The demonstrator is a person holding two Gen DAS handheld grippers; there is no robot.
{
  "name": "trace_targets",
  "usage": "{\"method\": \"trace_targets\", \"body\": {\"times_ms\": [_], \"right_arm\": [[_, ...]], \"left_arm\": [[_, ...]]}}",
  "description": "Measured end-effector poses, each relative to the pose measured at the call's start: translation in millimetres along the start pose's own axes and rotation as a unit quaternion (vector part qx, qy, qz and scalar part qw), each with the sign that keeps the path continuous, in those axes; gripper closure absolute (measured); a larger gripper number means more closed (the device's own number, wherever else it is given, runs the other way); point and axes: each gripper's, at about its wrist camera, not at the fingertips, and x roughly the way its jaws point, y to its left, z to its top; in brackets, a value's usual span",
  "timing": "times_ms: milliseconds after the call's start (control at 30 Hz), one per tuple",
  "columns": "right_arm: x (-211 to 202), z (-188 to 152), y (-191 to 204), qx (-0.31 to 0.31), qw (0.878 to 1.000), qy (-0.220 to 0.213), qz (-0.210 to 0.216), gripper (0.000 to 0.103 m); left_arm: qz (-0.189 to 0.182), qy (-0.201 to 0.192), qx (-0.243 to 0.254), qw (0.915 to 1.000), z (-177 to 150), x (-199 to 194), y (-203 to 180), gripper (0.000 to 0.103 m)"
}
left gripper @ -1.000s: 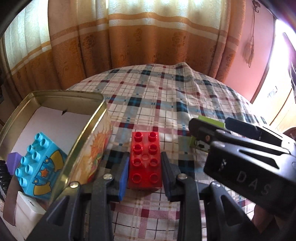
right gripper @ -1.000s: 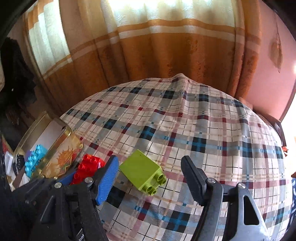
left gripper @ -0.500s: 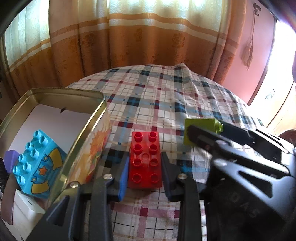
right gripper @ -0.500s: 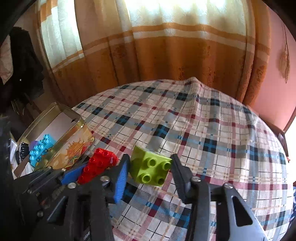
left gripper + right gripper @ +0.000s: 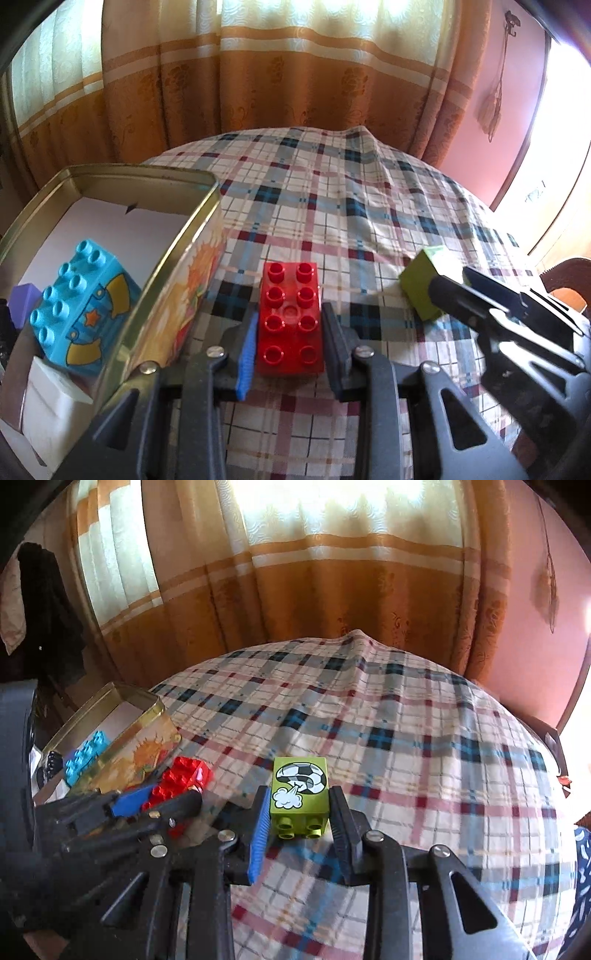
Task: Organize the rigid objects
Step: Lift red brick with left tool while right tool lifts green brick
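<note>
1. Left wrist view: my left gripper [image 5: 290, 336] is closed on the red brick [image 5: 290, 319]. The pads press its two long sides, studs up, so it will not swivel when I carry it. I judge the grip sound because the pads sit about halfway along the brick.
2. The tin [image 5: 173, 254] stands just left of my left fingers, open at the top. A blue brick [image 5: 79, 306] already lies inside on white paper, with a purple piece [image 5: 24, 301] and a white block [image 5: 55, 402] near it, so I take the tin as the place for every brick.
3. At the right of this view my right gripper [image 5: 448, 284] holds the green brick [image 5: 421, 291] above the checked cloth [image 5: 332, 206].
4. Right wrist view: my right gripper [image 5: 299, 812] has just been closing, and the green brick [image 5: 299, 795] sits between its pads, both touching its sides. The brick lies tipped over, studs facing me and the football print up, so I grip the plain sides.
5. My left gripper [image 5: 155, 797] with the red brick [image 5: 177, 782] sits between me and the tin [image 5: 147, 734]. I reckon the red should go in first, to clear the way for the green.
</note>
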Motion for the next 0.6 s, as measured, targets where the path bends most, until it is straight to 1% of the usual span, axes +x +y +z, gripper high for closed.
{"method": "trace_targets", "body": {"times_ms": [233,433,600], "right_arm": [[-28,-8,3,0.008,1.0,-0.027,0.006,0.069],[-37,-15,11,0.0,0.999,-0.037,0.005,0.069],[-46,-17,10,0.007,0.998,-0.058,-0.003,0.069]], "left_arm": [[-0.001,-0.01,0.002,0.9999,-7,-10,-1,0.072],[-0.011,-0.018,-0.002,0.9998,-9,-21,1,0.072],[-0.014,-0.029,-0.007,0.9995,-11,-29,4,0.072]]}}
